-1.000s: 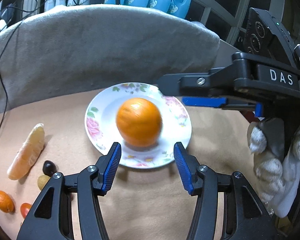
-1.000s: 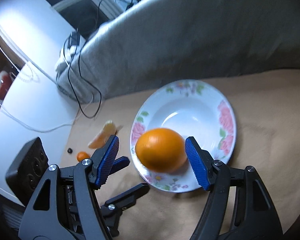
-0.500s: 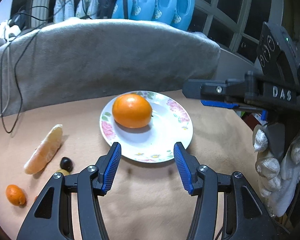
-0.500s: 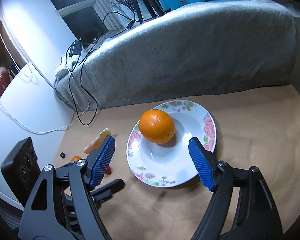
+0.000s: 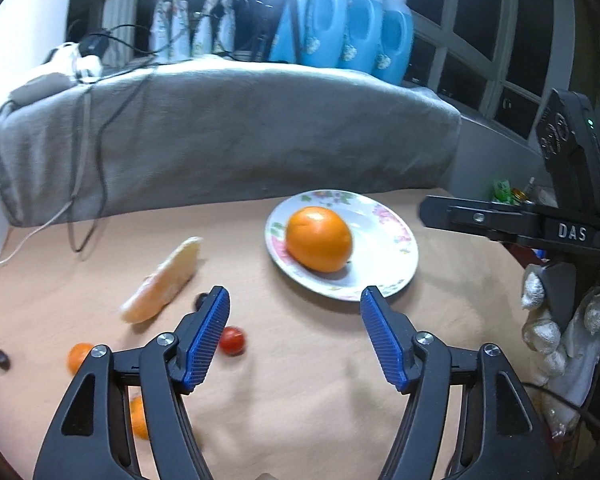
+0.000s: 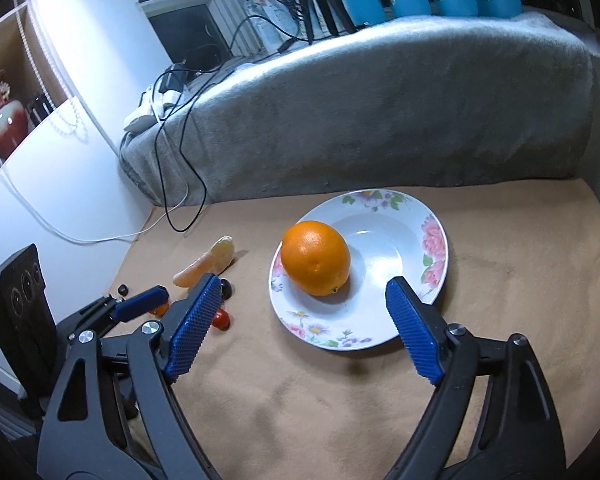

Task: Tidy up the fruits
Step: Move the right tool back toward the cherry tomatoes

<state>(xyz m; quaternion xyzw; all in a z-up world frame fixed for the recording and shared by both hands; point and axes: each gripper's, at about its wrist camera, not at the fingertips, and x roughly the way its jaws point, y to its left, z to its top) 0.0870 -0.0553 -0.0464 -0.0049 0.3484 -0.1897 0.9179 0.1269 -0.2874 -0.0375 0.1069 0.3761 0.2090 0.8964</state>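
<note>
A large orange (image 5: 318, 238) lies on the left side of a white floral plate (image 5: 396, 256) on the tan table; it also shows in the right wrist view (image 6: 315, 263) on the plate (image 6: 384, 264). My left gripper (image 5: 294, 338) is open and empty, near the plate's front edge. My right gripper (image 6: 304, 324) is open and empty in front of the plate. Left of the plate lie a pale orange segment (image 5: 163, 280), a red cherry tomato (image 5: 232, 340), a small orange fruit (image 5: 79, 357), a dark grape (image 5: 2, 359) and another dark fruit (image 5: 200, 300).
A grey blanket-covered ledge (image 5: 228, 132) rises behind the table, with cables (image 5: 96, 168) hanging down it and blue detergent bottles (image 5: 356, 28) on top. A white wall (image 6: 60, 168) stands at the left. The right gripper's body (image 5: 540, 228) is at the right.
The right gripper has let go of the orange, which has come to rest on the plate's left side. Both grippers have drawn back from the plate; the left view has shifted left, showing more small fruits.
</note>
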